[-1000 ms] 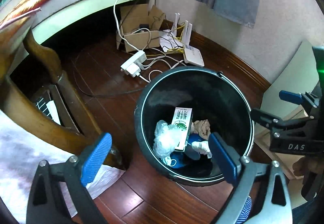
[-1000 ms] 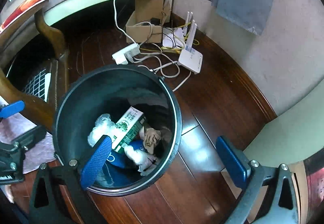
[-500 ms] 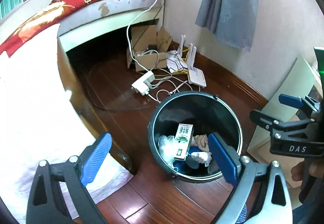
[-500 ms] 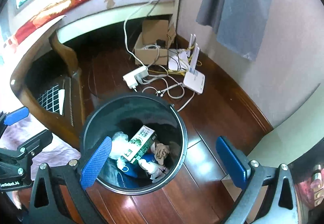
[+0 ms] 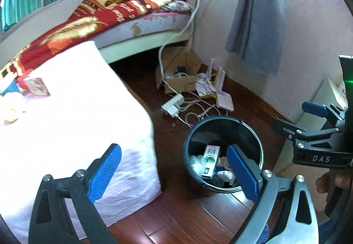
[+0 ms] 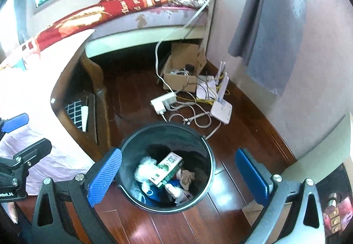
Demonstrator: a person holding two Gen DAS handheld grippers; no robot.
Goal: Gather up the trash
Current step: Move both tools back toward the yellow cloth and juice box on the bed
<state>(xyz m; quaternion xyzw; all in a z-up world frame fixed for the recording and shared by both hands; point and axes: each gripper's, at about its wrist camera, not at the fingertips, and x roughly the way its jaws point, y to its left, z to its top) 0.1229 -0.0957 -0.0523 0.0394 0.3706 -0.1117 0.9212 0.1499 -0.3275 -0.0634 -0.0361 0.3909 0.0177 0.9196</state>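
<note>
Along the bottom edge of the left wrist frame, the left gripper [image 5: 174, 174] stood spread wide with nothing between its blue pads [image 5: 104, 172]. At the right edge of that frame the right gripper [image 5: 308, 120] was seen from the side, gripped by a hand [image 5: 328, 182]. Its own camera showed the right gripper [image 6: 178, 176] equally wide and empty, blue pads [image 6: 251, 174] low in the frame.

Just beyond the left gripper's right pad, lower centre-right, a black trash bin [image 5: 256, 140] stood on the dark wooden floor [image 5: 176, 206]. Inside lay a green-and-white carton [image 5: 210, 161], crumpled clear plastic [image 5: 197, 163] to its left, and wadded tissue [image 5: 226, 175]. The right wrist frame showed the same trash bin [image 6: 207, 155] at lower centre with the carton [image 6: 167, 169] tilted on top of the heap.

Left of the bin, a white cloth-covered table [image 5: 77, 116] filled the middle left, with a small pink box [image 5: 36, 87] at its far end. Above the bin, a white power strip [image 5: 173, 106], tangled cables [image 5: 196, 111], a white router [image 5: 224, 98] and an open cardboard box [image 5: 176, 76] sat on the floor beneath a bed with a red patterned blanket [image 5: 106, 12]. A grey cloth [image 5: 258, 23] hung on the wall at upper right.
</note>
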